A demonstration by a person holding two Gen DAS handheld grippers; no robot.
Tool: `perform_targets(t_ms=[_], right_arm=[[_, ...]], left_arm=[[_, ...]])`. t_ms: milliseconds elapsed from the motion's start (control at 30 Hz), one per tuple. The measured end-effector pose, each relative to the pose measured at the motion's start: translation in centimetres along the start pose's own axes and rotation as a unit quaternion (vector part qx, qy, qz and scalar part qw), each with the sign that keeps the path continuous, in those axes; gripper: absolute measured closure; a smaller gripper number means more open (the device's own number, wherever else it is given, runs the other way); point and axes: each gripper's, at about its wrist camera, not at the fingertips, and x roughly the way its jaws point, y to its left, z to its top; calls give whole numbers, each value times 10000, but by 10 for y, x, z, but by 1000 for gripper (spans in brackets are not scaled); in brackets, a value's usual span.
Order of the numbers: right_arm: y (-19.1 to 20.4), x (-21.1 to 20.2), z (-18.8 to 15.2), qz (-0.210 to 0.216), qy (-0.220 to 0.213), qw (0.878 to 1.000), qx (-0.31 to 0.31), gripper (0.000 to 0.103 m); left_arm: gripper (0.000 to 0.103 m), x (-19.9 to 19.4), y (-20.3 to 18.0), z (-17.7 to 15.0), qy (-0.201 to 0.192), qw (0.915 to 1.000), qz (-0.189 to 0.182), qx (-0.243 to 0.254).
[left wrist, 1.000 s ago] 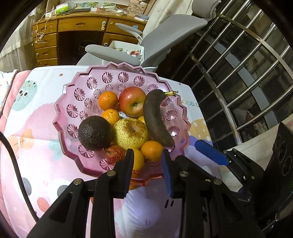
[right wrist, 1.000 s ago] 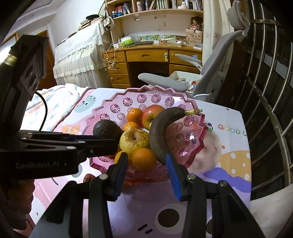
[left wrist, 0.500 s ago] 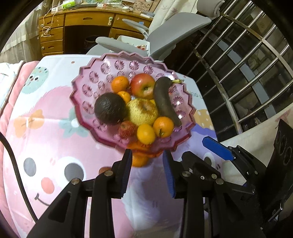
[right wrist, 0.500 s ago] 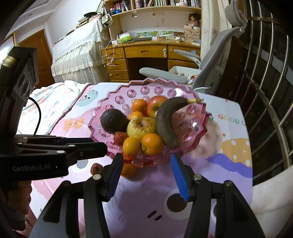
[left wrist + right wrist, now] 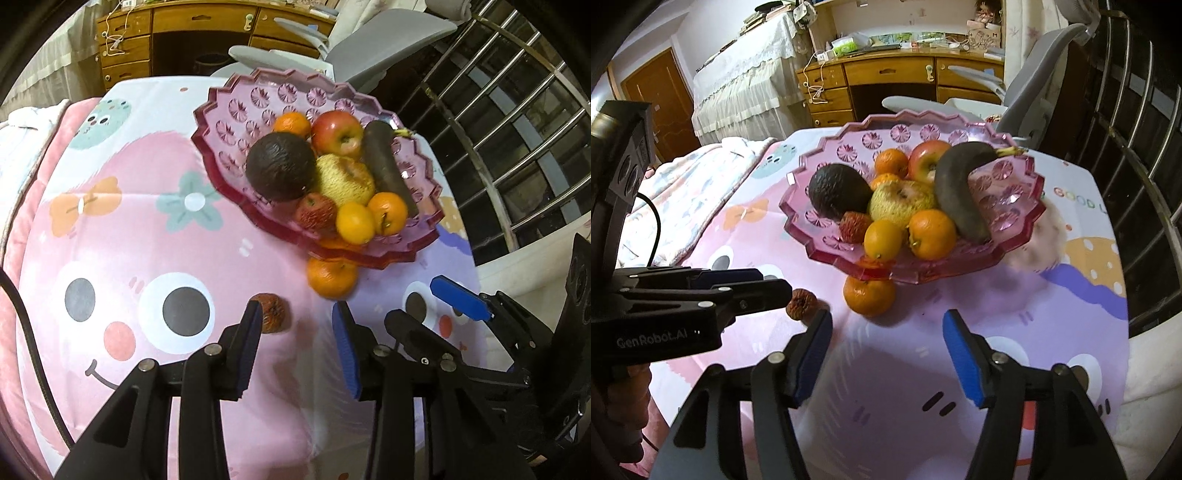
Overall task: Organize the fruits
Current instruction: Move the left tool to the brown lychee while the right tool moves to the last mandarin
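A bedroom with a wooden desk (image 5: 897,79) and a grey office chair (image 5: 1030,92) lies behind a table covered by a pink cartoon-print cloth (image 5: 147,229). On the cloth stands a pink faceted glass fruit bowl (image 5: 846,151) holding a dark avocado (image 5: 836,190), a red apple (image 5: 927,158), a blackened banana (image 5: 956,192), a yellow pear (image 5: 899,201), several oranges and a small red lychee-like fruit (image 5: 854,226). One loose orange (image 5: 870,297) sits on the cloth just in front of the bowl's foot, touching or nearly touching it. A small wrinkled brown-red fruit (image 5: 272,313) lies on the cloth to that orange's left, apart from it.

The left gripper (image 5: 295,328) hovers above the cloth, its jaws having just been opening; they stand apart with nothing clamped, the left pad just beside the wrinkled fruit. The right gripper (image 5: 886,334) has also just been opening; its jaws are wide apart and empty, aimed toward the loose orange.
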Motion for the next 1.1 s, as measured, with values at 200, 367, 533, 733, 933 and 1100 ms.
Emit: perform_targets(t_ms=[200, 367, 533, 733, 933, 1100], right_arm=[[6, 17, -5, -79, 135, 9997, -166, 39], [8, 34, -10, -106, 159, 9993, -334, 39], [13, 46, -11, -120, -23, 9979, -632, 39], [17, 58, -11, -99, -182, 9957, -906, 39], [18, 65, -12, -84, -303, 9941, -1042, 39], [18, 70, -13, -100, -325, 9936, -1082, 43]], left_arm=[[65, 14, 6, 1, 169, 9998, 63, -5], [65, 29, 11, 2, 356, 9993, 105, -25], [65, 40, 15, 5, 479, 9988, 91, -84], [65, 51, 13, 10, 589, 9982, 50, -96], [65, 55, 11, 13, 580, 9982, 89, -78], [65, 55, 13, 12, 569, 9983, 129, -81]])
